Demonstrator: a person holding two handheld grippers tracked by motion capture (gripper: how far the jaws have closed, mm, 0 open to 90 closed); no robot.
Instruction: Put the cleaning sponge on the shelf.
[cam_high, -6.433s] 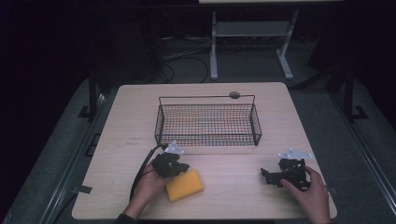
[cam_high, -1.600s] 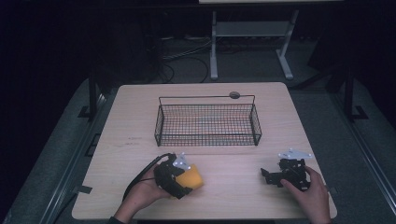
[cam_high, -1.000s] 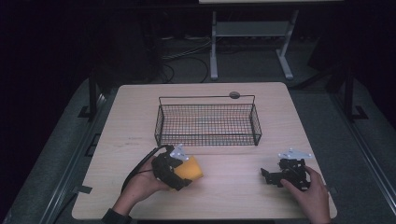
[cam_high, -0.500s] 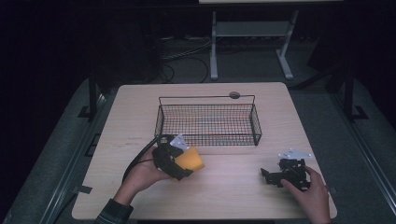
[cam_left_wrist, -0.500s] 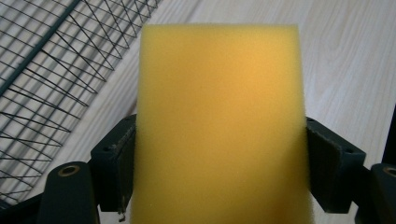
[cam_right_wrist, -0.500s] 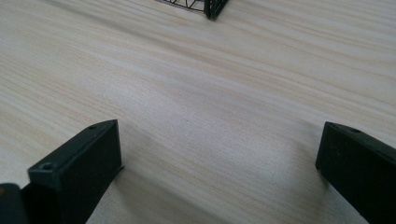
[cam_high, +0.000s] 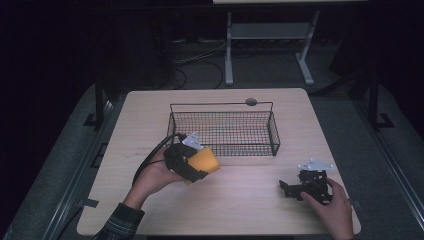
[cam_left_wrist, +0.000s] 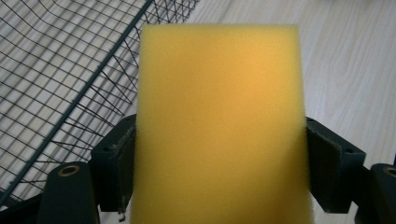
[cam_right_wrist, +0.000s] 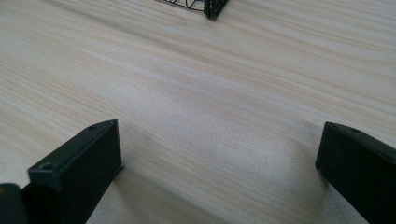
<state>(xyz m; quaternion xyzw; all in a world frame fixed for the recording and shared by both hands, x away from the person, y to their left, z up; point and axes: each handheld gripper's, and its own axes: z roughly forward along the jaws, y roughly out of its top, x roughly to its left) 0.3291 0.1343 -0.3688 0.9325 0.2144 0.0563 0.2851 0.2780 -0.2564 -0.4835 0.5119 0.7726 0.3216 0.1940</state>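
My left fingers (cam_left_wrist: 112, 168) pinch the yellow sponge (cam_high: 202, 162) left of centre, just off the wire basket (cam_high: 272, 132). Soft foam could catch the rim and slip out. My right gripper (cam_high: 295, 189) rests open on the surface (cam_high: 240, 205), lower right.

Left hand-held gripper (cam_high: 197, 167) clamped, right hand-held gripper (cam_high: 290, 188) agape
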